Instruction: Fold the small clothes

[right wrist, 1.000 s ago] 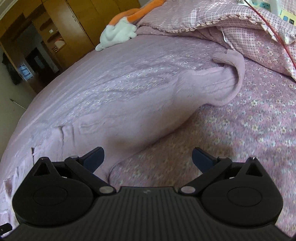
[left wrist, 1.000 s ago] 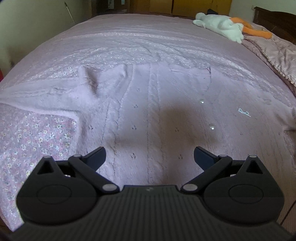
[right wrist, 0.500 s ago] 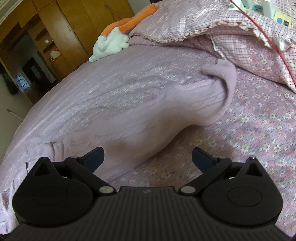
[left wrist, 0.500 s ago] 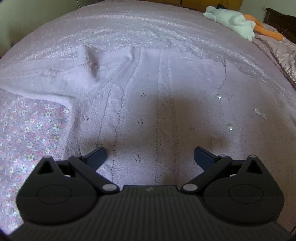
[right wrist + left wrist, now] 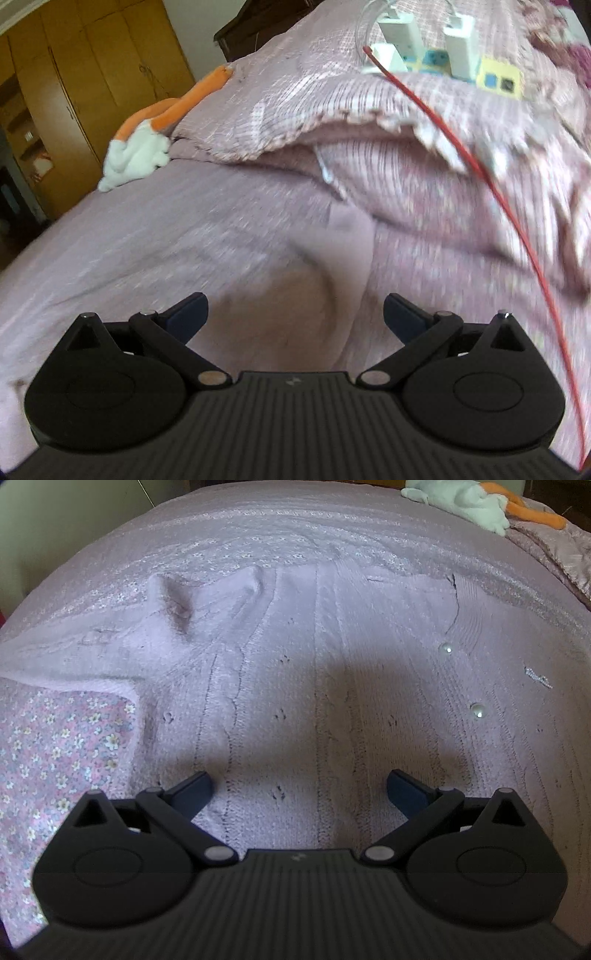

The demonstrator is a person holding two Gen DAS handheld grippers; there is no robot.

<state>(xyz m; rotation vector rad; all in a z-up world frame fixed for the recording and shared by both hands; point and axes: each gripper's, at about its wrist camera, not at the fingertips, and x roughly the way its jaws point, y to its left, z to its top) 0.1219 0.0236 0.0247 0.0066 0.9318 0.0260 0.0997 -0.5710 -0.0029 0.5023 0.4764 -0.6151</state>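
A lilac knit sweater (image 5: 314, 672) is spread flat on the bed (image 5: 258, 535). Both the left claw (image 5: 298, 788) and right claw (image 5: 293, 314) are held apart, empty. Soft, light, limp handling is expected; the blurred sleeve (image 5: 343, 243) is probably best pinched at its edge.

Sweater (image 5: 314, 686) flat on bed (image 5: 66, 746); plush toy (image 5: 461, 498) far behind, right.

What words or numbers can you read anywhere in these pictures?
None can be read.
Left gripper: a small pale mark on its black body, too small to read.
Right gripper: the same kind of mark, unreadable.
Coloured boxes on the quilt: blurred, no words legible.
Lilac knitted sweater: pearl buttons only, no label showing.
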